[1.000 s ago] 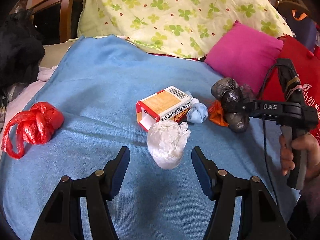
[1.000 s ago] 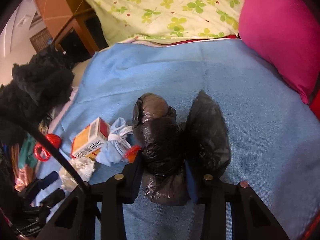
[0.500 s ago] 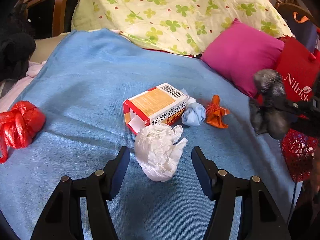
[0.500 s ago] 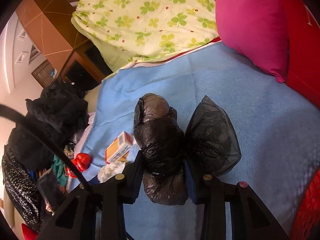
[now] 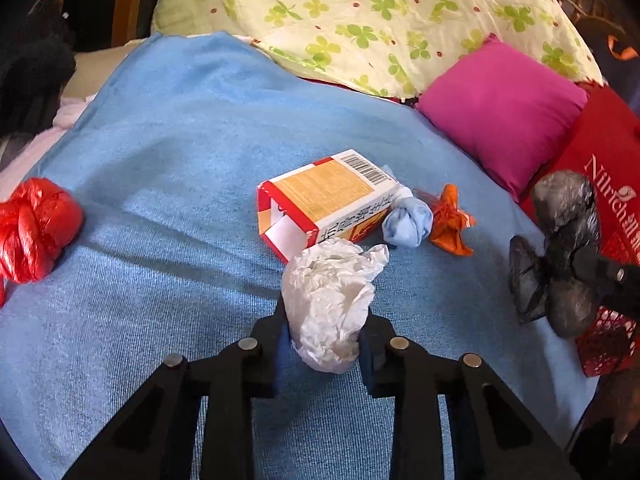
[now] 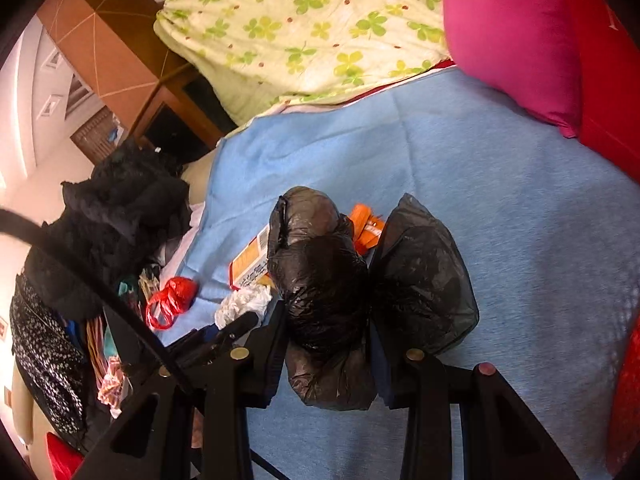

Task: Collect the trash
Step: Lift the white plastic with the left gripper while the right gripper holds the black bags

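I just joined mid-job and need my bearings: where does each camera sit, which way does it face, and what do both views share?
Left wrist: on the left gripper, facing down and forward over the blue blanket; its fingers have just closed on the white wad.
Right wrist: on the right gripper, facing down across the bed; fingers clamp the black bag.
Shared: both show the carton, red bag, pink pillow, white wad and black bag.

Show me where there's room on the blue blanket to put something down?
The blue blanket is bare between the red bag and the box, and behind the box toward the flowered quilt. It's crowded around the box: white wad, blue ball, orange wrapper.
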